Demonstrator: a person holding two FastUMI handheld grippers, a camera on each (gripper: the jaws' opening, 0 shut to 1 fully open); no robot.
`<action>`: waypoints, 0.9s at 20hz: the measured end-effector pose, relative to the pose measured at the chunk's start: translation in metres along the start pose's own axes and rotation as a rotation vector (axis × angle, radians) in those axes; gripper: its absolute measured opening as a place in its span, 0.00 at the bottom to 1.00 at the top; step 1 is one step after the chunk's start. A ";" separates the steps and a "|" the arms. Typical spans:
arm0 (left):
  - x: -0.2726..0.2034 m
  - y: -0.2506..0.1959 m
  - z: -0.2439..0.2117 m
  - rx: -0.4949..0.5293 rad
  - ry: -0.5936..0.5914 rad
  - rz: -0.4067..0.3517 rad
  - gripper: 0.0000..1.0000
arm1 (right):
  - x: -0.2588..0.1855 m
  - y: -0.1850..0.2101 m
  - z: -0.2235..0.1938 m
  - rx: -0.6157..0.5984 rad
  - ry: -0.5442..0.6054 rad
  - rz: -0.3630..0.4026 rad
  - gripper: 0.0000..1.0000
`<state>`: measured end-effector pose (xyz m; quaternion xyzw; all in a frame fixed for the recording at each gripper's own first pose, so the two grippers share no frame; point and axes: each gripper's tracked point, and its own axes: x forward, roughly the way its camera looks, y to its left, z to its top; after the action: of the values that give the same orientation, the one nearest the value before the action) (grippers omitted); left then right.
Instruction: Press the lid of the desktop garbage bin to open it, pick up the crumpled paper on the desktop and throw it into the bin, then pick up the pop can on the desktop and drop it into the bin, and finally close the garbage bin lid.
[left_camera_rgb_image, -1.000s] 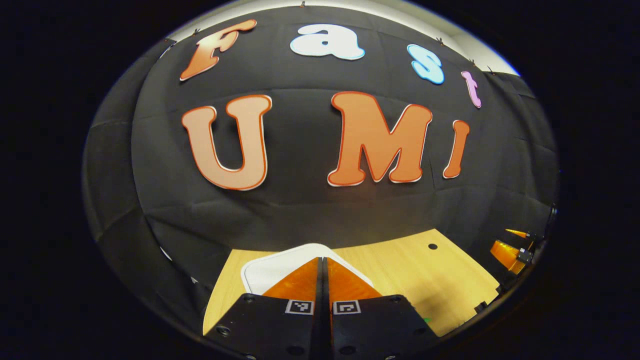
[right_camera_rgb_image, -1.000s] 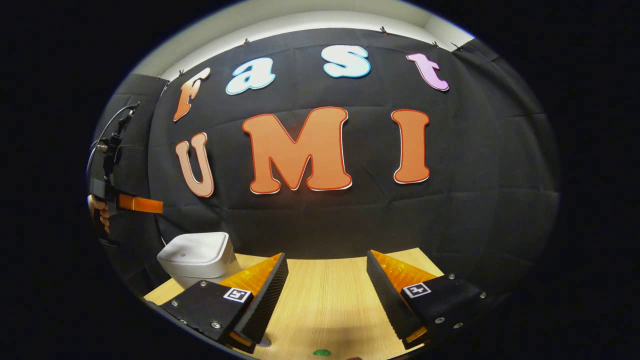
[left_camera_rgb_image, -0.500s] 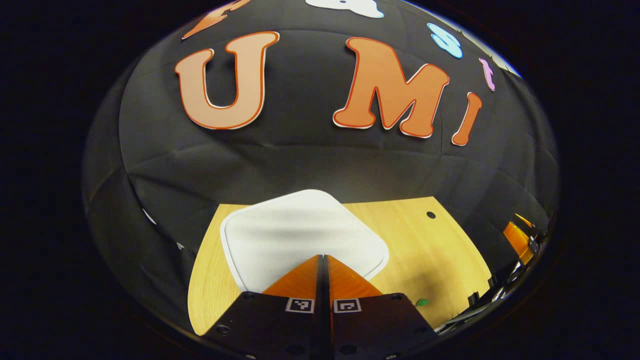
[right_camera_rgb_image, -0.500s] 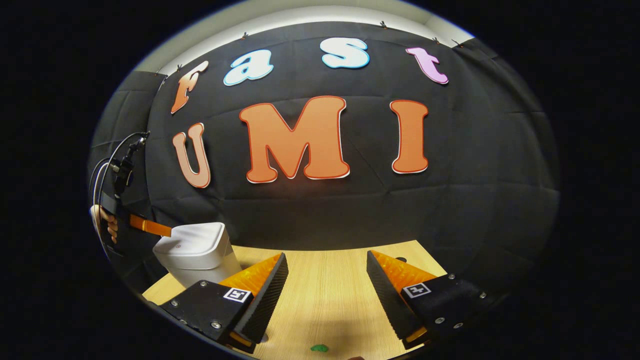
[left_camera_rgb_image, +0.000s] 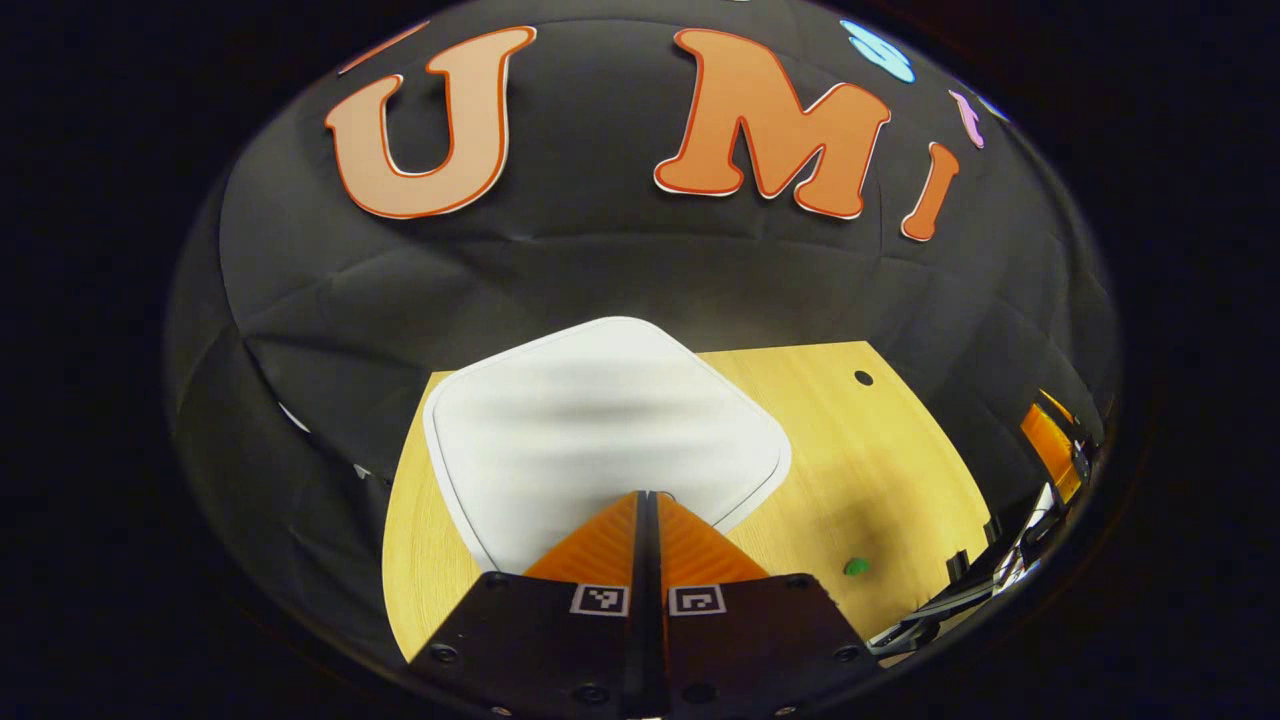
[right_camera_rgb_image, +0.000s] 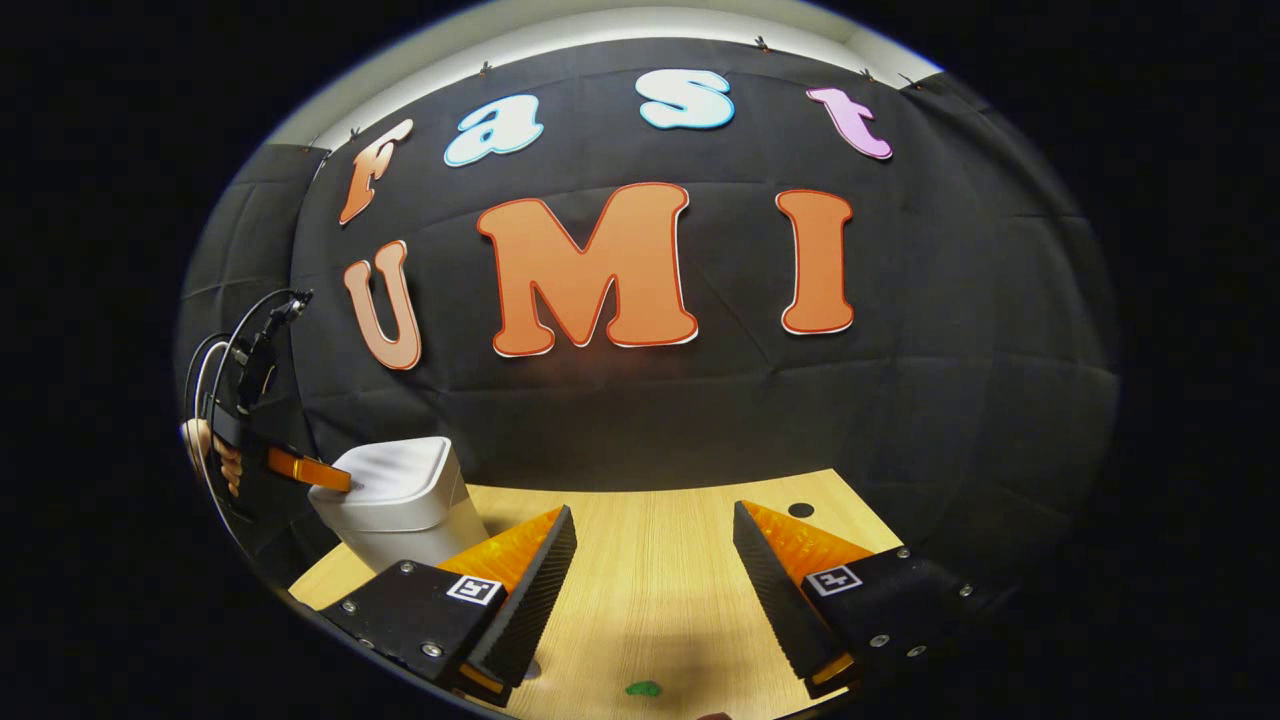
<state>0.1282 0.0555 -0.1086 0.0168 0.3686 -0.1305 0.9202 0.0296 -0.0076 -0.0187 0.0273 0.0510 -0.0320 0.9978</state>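
The white garbage bin (left_camera_rgb_image: 600, 420) stands at the table's back left, its lid flat and closed. My left gripper (left_camera_rgb_image: 647, 495) is shut, with its fingertips resting on the near part of the lid. In the right gripper view the same bin (right_camera_rgb_image: 395, 495) sits at the left, and the left gripper (right_camera_rgb_image: 340, 480) touches its top from the left, held by a hand (right_camera_rgb_image: 225, 462). My right gripper (right_camera_rgb_image: 650, 520) hovers open over the wooden table (right_camera_rgb_image: 660, 560) with nothing between its fingers.
A small green mark (left_camera_rgb_image: 855, 567) lies on the table to the right of the bin, also seen as a green mark (right_camera_rgb_image: 643, 688) below my right gripper. A dark hole (left_camera_rgb_image: 863, 378) sits in the tabletop near the back right. The black booth wall stands close behind.
My left gripper has tilted down and come onto the bin lid, which now looms larger. The right gripper has barely moved.
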 end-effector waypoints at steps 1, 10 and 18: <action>-0.002 0.000 0.001 -0.029 -0.008 -0.013 0.01 | -0.001 0.000 -0.002 -0.002 0.004 0.000 0.94; -0.019 0.002 0.025 -0.005 -0.128 0.032 0.00 | -0.008 0.002 0.010 -0.015 -0.013 0.010 0.94; -0.105 -0.023 0.108 0.014 -0.459 0.079 0.00 | -0.014 -0.006 0.012 -0.017 -0.021 -0.002 0.94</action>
<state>0.1222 0.0439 0.0433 0.0077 0.1478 -0.0972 0.9842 0.0168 -0.0134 -0.0057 0.0184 0.0407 -0.0326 0.9985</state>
